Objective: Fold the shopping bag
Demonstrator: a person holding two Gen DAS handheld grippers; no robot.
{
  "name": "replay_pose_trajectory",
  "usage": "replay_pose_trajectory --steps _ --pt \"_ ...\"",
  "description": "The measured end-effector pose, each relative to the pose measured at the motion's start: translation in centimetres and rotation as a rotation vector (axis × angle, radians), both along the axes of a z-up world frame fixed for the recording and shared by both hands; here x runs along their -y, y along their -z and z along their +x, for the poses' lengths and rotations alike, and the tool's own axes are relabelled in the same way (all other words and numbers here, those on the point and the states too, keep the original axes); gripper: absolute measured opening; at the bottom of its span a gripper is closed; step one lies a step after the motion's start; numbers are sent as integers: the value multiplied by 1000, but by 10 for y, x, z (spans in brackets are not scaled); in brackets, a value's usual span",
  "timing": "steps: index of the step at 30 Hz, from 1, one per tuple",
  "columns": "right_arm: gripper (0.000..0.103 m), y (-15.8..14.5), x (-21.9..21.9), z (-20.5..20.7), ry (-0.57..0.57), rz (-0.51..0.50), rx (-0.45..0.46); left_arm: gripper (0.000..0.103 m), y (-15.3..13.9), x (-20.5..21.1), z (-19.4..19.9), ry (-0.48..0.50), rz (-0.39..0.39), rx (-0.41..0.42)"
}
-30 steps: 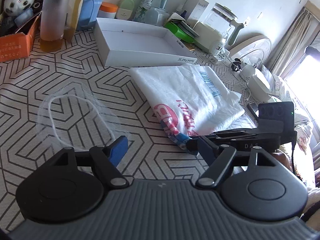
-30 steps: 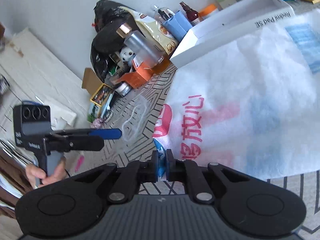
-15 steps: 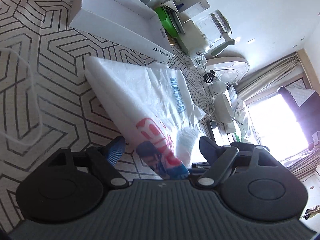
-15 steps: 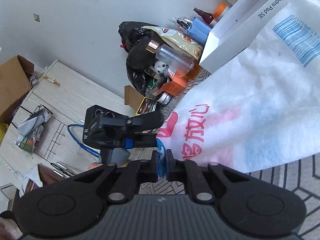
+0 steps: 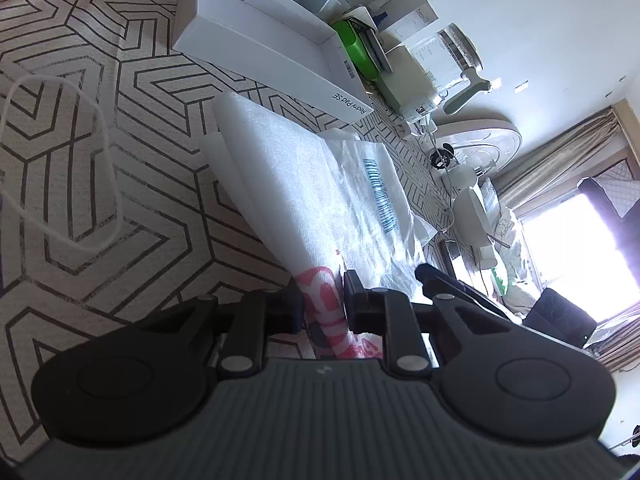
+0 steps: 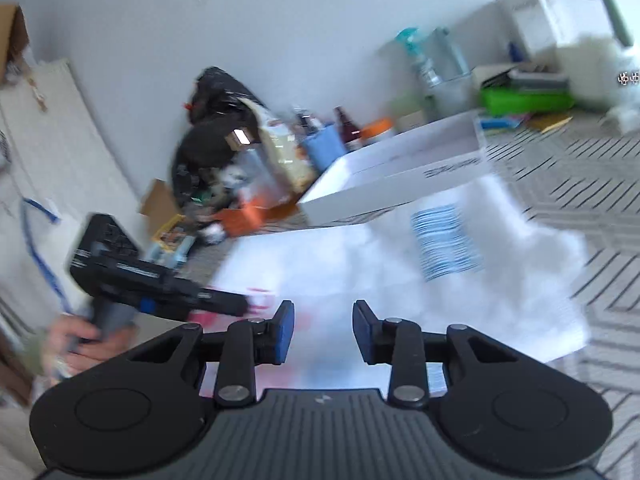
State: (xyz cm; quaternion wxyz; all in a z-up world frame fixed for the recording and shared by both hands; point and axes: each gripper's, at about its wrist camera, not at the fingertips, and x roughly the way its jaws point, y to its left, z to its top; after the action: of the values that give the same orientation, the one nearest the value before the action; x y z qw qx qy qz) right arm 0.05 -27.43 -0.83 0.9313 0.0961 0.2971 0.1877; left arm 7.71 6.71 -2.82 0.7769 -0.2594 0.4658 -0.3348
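Jaws of the left gripper are closing on the red-printed corner of the white shopping bag, which sits between the pads. Jaws of the right gripper are opening, with nothing between them; the bag lies below. It rests folded on the zigzag tablecloth, just beside a white tablet box. A person's hand holds the left gripper.

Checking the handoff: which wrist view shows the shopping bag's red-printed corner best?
Left wrist. It is sharp, and the shopping bag runs its red-printed corner right between the closing left gripper jaws. The right wrist view is motion-blurred: the bag is a white smear, the red print faint, below the opening right gripper, nothing between its jaws.
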Motion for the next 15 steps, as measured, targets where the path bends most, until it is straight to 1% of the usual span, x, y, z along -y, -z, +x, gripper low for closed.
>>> replay_pose_trajectory --steps 1,2,5,7,8,9,11,13,15 --pt "23 2 -3 4 18 -36 3 19 -2 -2 -2 -3 0 2" --pt "23 5 -11 8 2 -78 5 19 -5 -4 -5 -8 -3 4" --pt "22 11 -31 14 -123 -73 -3 19 -12 -12 -14 -18 -10 -2" --pt "22 15 -48 14 -176 -124 4 19 -16 -15 -20 -29 -3 0" --pt "22 20 -58 14 -198 -167 -1 19 -18 -16 -21 -33 1 4" --pt "22 24 -65 16 -210 -183 -10 19 -20 -16 -22 -34 2 8" --pt "22 28 -70 11 -209 -183 17 19 -25 -12 -20 -28 -2 10" --pt "20 27 -68 7 -199 -156 5 19 -29 -5 -16 -15 12 16" --pt "22 22 -58 3 -150 -129 -5 19 -29 2 -8 -3 17 8"
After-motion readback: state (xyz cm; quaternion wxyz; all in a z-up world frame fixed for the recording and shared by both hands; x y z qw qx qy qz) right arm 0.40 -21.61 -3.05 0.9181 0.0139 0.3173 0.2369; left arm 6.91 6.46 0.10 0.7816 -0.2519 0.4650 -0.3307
